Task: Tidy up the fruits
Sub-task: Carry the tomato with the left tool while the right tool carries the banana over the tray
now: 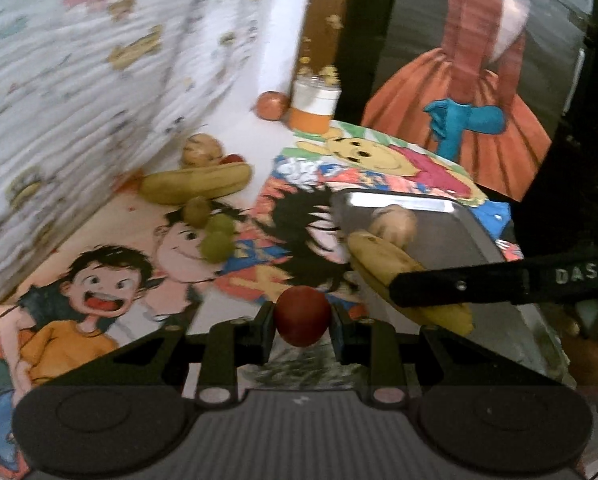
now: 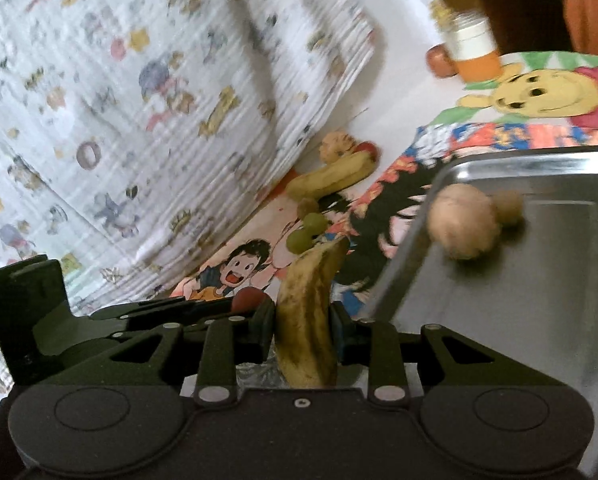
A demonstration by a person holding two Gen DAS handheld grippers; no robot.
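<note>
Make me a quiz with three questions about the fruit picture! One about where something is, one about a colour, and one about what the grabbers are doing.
1. Where is the brown round fruit?
A. In the metal tray
B. On the curtain
C. Inside the cup

2. What colour is the fruit in the left gripper?
A. Blue
B. Red
C. White

3. What is the right gripper doing?
A. Hanging wide open with nothing in it
B. Squeezing a cup
C. Shut on a banana

Answers:
1 A, it lies on the tray's shiny floor.
2 B, a dark red round fruit sits between the fingers.
3 C, the spotty yellow banana is pinched between both fingers.
</note>
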